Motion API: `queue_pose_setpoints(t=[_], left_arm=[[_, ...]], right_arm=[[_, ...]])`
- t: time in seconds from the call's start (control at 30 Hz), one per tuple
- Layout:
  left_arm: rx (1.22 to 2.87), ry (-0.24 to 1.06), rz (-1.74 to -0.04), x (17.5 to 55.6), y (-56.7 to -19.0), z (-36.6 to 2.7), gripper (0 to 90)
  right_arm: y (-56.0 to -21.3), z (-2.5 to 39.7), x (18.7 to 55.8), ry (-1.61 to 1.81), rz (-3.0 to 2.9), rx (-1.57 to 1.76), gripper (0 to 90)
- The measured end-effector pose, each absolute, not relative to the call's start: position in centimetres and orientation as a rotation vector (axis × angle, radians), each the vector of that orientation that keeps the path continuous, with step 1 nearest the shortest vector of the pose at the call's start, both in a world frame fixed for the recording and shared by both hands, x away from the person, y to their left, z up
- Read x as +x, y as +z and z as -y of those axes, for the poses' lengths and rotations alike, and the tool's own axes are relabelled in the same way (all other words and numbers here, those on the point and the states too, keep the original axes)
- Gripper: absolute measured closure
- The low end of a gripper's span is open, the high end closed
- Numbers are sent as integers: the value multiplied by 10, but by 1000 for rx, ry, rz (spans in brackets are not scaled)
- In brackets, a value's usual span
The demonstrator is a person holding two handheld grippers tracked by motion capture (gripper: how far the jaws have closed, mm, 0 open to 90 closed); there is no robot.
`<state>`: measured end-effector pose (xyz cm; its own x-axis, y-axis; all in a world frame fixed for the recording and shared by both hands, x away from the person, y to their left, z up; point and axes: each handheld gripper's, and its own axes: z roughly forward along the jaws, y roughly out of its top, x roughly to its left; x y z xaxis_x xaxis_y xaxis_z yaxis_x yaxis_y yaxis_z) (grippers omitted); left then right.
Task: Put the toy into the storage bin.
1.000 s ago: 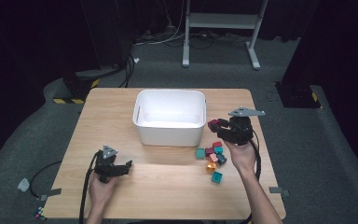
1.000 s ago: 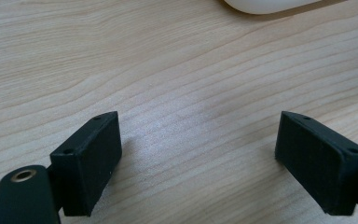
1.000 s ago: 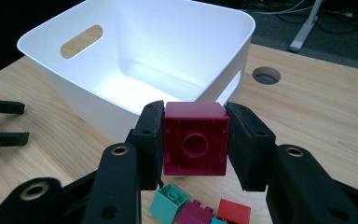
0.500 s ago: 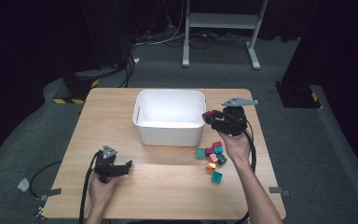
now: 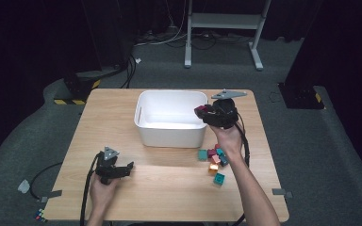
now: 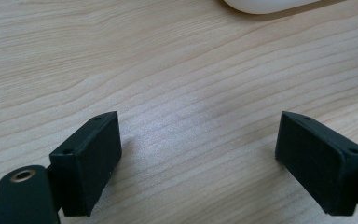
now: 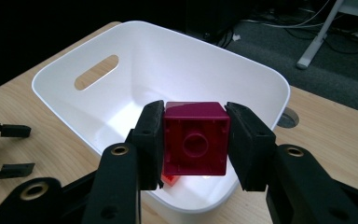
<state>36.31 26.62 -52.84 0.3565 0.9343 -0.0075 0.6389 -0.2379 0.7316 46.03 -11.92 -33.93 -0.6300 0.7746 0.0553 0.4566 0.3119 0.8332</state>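
The dark red toy brick [image 7: 196,138] sits at the centre of the right gripper view, clamped between the two black jaws of the right gripper [image 7: 195,140], its hollow underside facing the camera. It hangs over the near rim of the white plastic bin [image 7: 63,70], which spreads across the upper half of that frame. Just below the held brick, a sliver of a red brick [image 7: 172,180] seems to lie on the bin floor, so at least one piece looks delivered already. In the high view, right of centre, a small heap of coloured bricks [image 5: 213,158] waits on the wooden table [image 5: 169,188] below the bin's right corner; several remain, so the sorting seems early to midway. The next step is likely releasing this brick into the bin.

The left gripper [image 5: 122,170] rests low at the lower left of the high view, on the table. Its own view shows the jaws spread wide, with bare wood between them and nothing held.
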Motion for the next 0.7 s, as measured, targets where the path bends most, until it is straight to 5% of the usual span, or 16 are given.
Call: queue_pose_setpoints(t=[0.7], left_arm=[[1972,584,-1364,363,-528,-266,145]], right_arm=[[-346,87,486,1224,-2273,1107,529]])
